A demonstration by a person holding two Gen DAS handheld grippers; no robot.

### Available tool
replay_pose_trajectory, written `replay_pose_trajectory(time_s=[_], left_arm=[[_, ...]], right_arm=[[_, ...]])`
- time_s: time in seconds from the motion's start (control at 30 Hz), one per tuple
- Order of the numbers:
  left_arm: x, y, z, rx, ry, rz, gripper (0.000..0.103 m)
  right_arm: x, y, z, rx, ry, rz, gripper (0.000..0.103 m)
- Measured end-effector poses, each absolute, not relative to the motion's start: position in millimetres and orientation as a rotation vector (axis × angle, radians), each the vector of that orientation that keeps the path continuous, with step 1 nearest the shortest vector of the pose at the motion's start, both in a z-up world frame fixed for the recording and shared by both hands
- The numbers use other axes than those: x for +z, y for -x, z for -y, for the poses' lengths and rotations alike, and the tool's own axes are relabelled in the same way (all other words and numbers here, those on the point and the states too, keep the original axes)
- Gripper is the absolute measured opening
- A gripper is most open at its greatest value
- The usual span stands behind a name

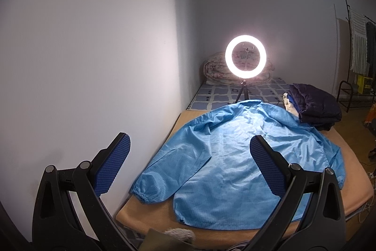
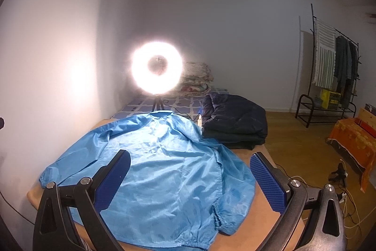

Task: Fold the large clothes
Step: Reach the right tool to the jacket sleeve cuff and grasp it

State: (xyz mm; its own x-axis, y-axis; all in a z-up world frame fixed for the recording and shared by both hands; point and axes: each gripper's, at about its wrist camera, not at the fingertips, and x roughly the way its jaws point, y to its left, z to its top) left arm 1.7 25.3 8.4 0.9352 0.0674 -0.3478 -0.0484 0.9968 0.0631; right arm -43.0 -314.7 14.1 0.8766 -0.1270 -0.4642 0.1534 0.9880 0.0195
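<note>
A light blue jacket (image 1: 235, 157) lies spread flat, wrinkled, sleeves out, on the tan bed (image 1: 352, 180). Both grippers, left (image 1: 190, 152) and right (image 2: 190, 168), hover above its near hem, fingers apart, empty. A ring light (image 1: 245, 55) glows at the far end; dark folded clothes (image 2: 235, 124) lie far right.

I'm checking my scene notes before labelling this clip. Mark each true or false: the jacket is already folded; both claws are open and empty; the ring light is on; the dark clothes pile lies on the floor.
1. The jacket is already folded. False: it lies spread out, sleeves out.
2. Left claw and right claw are open and empty. True.
3. The ring light is on. True.
4. The dark pile lies on the floor. False: it sits on the bed, beside the jacket.
</note>
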Motion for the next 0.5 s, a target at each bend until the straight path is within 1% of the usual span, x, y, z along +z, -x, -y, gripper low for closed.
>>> replay_pose_trajectory(time_s=[0.27,0.5], left_arm=[[-20.9,2.8,-49.7,0.126,-0.077,-0.370,0.103],[-59.0,7.5,-88.5,0.199,-0.048,-0.443,0.103]], right_arm=[[10.3,8.5,284.5,-0.024,-0.016,-0.489,0.103],[0.5,-48.6,237.0,0.111,0.046,-0.526,0.103]])
